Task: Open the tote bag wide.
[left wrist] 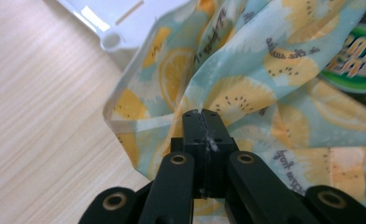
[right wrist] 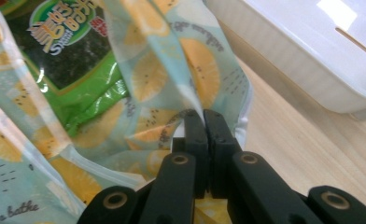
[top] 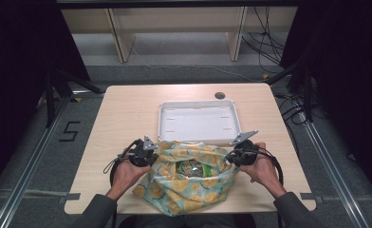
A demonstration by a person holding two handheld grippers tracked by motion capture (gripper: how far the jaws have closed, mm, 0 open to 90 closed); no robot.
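both tongs, left (left wrist: 202,114) and right (right wrist: 203,114), were clamped on the bag's (top: 189,178) rim beside the tray (top: 199,121). thin cloth might slip free, letting the snack packet (top: 192,168) stay buried.

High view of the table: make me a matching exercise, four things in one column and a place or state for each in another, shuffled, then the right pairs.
Things:
1. fruit-print bag
2. white tray
3. green snack packet
4. left tool

Places or states:
A. inside the open bag
B. shut on the bag's cloth
C. empty, beyond the bag
D. on the table's near edge, between both hands

Pairs: 1-D, 2-C, 3-A, 4-B
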